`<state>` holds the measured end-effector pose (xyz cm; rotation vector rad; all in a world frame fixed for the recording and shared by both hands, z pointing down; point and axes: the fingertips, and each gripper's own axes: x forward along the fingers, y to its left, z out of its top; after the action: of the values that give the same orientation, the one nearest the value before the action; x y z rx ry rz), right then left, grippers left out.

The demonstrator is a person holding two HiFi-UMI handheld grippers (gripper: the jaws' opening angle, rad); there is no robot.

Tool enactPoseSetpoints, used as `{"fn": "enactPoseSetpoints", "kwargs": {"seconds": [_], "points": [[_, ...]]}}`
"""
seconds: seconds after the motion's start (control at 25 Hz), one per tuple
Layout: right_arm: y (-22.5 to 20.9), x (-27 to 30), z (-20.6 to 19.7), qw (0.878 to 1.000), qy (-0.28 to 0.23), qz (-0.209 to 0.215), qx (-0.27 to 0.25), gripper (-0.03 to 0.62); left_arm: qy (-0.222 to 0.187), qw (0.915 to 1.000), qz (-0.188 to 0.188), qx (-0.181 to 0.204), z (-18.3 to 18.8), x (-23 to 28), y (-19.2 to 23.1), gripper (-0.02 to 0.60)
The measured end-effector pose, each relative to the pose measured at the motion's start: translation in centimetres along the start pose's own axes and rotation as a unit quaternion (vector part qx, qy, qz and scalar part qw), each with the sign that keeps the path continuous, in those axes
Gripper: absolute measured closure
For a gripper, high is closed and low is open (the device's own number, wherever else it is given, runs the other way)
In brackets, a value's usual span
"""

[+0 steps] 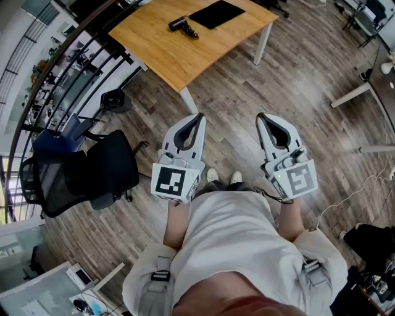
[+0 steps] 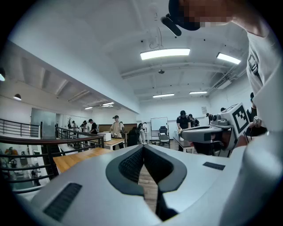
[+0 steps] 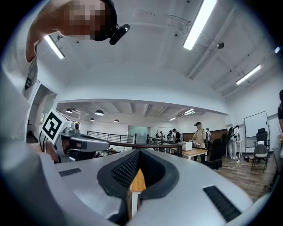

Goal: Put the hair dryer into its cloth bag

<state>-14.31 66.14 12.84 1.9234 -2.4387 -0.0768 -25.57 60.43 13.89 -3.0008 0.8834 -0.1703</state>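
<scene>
Left gripper (image 1: 199, 116) and right gripper (image 1: 260, 116): both shut tight, holding nothing. Hair dryer (image 1: 183, 26) far ahead on the wooden table (image 1: 179, 62), just left of the flat black bag (image 1: 216, 13), lying slanted with one end toward it. Nearer the left gripper. Open floor between; table corner straight ahead, black chair (image 1: 92, 173) off left.

- Bright, even indoor light. Ceiling strips (image 2: 165, 54) burn out white in both gripper views.
- Pale sheen on floor (image 1: 321, 80). Shadows faint, only a soft one under desk (image 1: 185, 55).
- Heavy fisheye: railing (image 1: 55, 68) bows, and gripper-view corners go black.
- Distant people (image 2: 117, 128) small and soft.
</scene>
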Motion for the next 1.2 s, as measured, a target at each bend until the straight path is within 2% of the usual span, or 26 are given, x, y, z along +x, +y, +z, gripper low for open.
{"fn": "enactPoseSetpoints", "kwargs": {"seconds": [0.72, 1.2], "points": [[-3.8, -2.5, -0.4, 1.000, -0.011, 0.018, 0.007, 0.572, 0.007, 0.9998, 0.013, 0.013, 0.1, 2.8, -4.9, 0.563], [-6.3, 0.4, -1.2, 1.000, -0.001, 0.020, 0.007, 0.572, 0.010, 0.9998, 0.010, 0.010, -0.1, 6.8, -3.5, 0.563]]}}
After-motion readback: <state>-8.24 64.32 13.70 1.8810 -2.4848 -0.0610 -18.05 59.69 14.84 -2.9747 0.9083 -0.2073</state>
